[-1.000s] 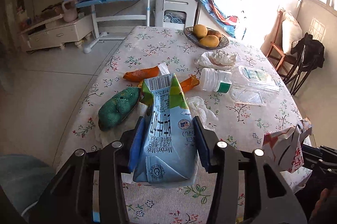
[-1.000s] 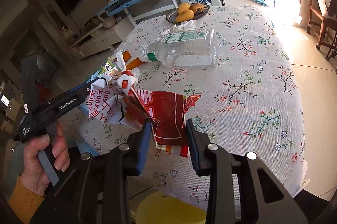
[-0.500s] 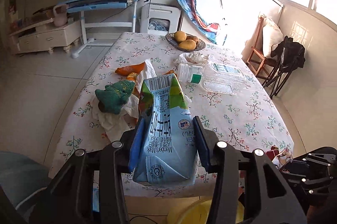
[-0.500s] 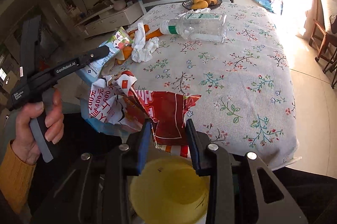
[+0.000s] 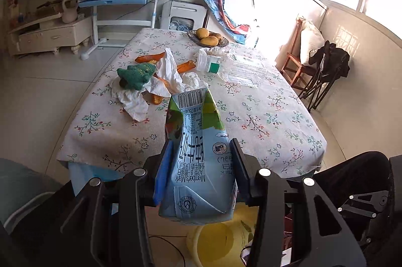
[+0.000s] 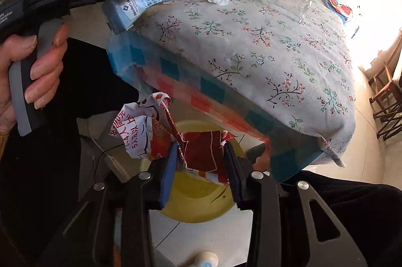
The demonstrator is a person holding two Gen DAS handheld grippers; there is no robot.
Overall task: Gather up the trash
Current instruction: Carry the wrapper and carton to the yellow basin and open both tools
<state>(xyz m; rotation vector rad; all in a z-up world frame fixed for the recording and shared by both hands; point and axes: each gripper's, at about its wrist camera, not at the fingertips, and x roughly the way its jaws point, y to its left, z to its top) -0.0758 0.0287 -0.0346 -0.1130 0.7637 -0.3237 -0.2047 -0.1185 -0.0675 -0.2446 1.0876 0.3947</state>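
**Both grippers carry trash over the bin**

The left gripper [image 5: 199, 161] pinches a milk carton [image 5: 198, 153] between its fingers, held off the table edge. The right gripper [image 6: 201, 166] clamps a crumpled red wrapper [image 6: 198, 150], tilted down over the yellow bin [image 6: 196, 201]. Beyond the fingers, tissues [image 5: 165, 76] and a plastic bottle [image 5: 233, 65] lie on the table [image 5: 263, 116]. A second ago both were above the tabletop; they have since dropped back past its edge.

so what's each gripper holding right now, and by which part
The left gripper clamps the milk carton across its lower body, near the base. The right gripper pinches the crumpled red-and-white paper wrapper at its red end.
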